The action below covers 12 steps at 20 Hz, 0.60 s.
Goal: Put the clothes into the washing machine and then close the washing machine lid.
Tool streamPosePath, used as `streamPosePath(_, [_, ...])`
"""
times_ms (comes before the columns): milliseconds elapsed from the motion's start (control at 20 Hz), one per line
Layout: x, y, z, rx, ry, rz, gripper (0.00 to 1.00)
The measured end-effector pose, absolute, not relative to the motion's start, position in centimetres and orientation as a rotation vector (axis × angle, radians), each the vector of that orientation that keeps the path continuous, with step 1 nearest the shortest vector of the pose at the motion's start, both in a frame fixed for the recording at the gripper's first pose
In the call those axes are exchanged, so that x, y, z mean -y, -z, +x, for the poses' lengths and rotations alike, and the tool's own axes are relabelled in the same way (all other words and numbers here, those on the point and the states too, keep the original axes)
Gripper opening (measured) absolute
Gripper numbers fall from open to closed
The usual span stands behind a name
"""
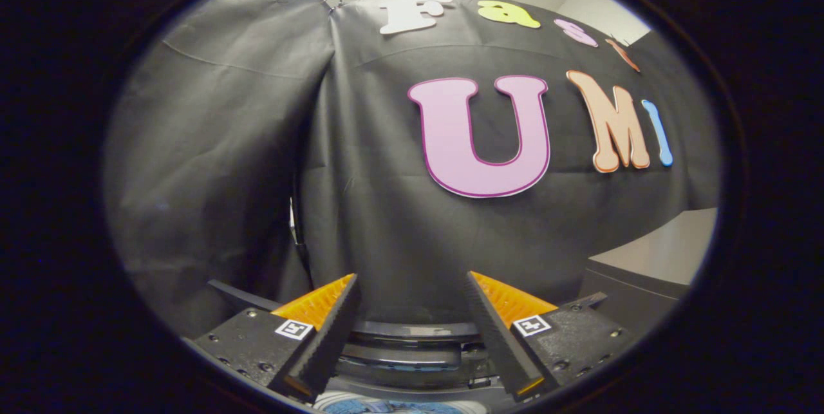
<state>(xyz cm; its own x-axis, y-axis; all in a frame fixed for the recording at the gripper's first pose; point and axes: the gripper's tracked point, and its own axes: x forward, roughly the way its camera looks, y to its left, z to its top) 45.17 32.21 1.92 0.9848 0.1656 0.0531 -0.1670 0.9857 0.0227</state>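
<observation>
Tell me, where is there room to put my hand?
The gripper is open, with bare room between its fingers, facing the black cloth wall. Lower down it is crowded: a dark curved machine top and something blue sit there.

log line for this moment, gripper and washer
gripper: open, holding nothing | aim: raised toward booth wall | washing machine: dark curved top just beyond fingers | blue item: below fingers, unclear | lid state: cannot tell

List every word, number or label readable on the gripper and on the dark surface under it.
gripper, fingers open, nothing between them: no words.
first square marker, by one finger: black-and-white pattern, no text.
second square marker, by the other finger: the same.
dark surface low between the fingers: no writing legible.
</observation>
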Motion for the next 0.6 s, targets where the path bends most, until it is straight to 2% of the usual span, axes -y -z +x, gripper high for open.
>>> streamPosePath(600, [-32.45, -1.68, 44.50, 0.058, -0.147, 0.022, 0.97])
